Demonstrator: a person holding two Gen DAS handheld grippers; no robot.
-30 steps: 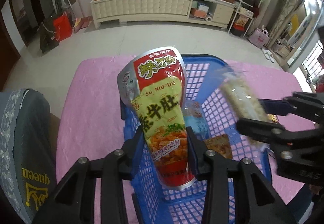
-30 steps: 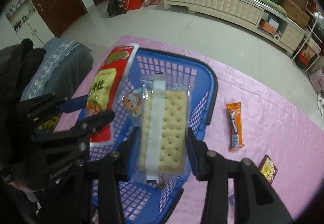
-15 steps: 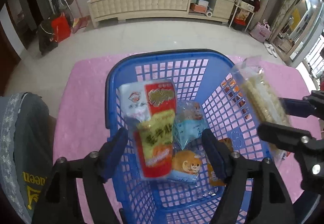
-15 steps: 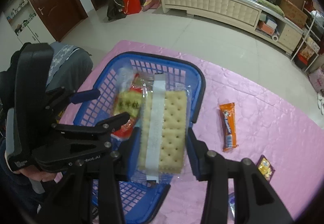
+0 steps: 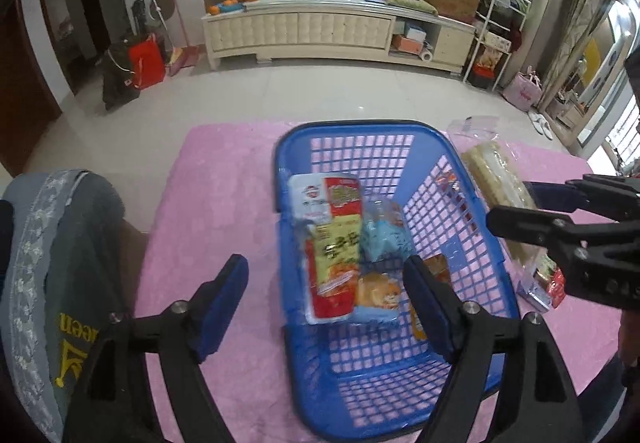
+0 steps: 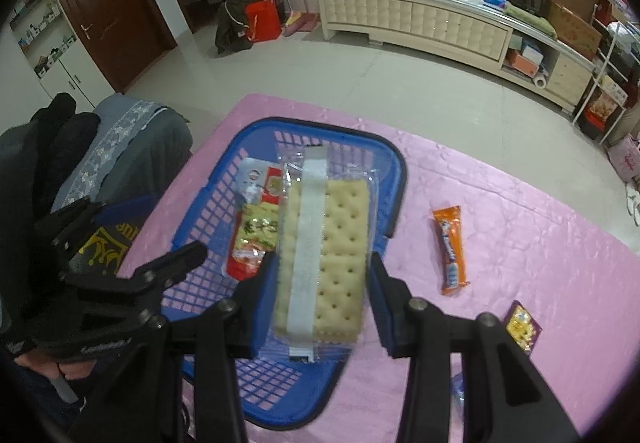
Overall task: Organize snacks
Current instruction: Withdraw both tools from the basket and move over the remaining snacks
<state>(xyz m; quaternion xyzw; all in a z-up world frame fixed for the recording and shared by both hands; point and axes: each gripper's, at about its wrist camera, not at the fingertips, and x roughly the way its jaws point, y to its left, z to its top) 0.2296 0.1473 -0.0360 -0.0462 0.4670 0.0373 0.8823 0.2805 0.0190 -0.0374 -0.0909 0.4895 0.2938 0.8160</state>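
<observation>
A blue plastic basket (image 5: 352, 127) (image 6: 320, 125) stands on the pink tablecloth (image 5: 224, 179). A red and yellow snack bag (image 5: 332, 243) (image 6: 256, 235) lies flat inside it, beside a light blue packet (image 5: 384, 235). My left gripper (image 5: 326, 269) (image 6: 156, 231) hovers over the basket's near left wall. Its jaws are opening and nothing is between them. My right gripper (image 6: 322, 283) (image 5: 516, 207) is shut on a clear pack of crackers (image 6: 332, 243) (image 5: 496, 179), held above the basket's right rim.
An orange snack bar (image 6: 450, 247) and a small purple and gold packet (image 6: 522, 327) lie on the cloth right of the basket. A chair with a grey cover (image 5: 60, 243) stands against the table's left edge. Beyond the table's far edge is tiled floor.
My left gripper let go of the red and yellow bag, which dropped flat into the basket. It opened wide and drew back to the left. My right gripper kept hold of the crackers.
</observation>
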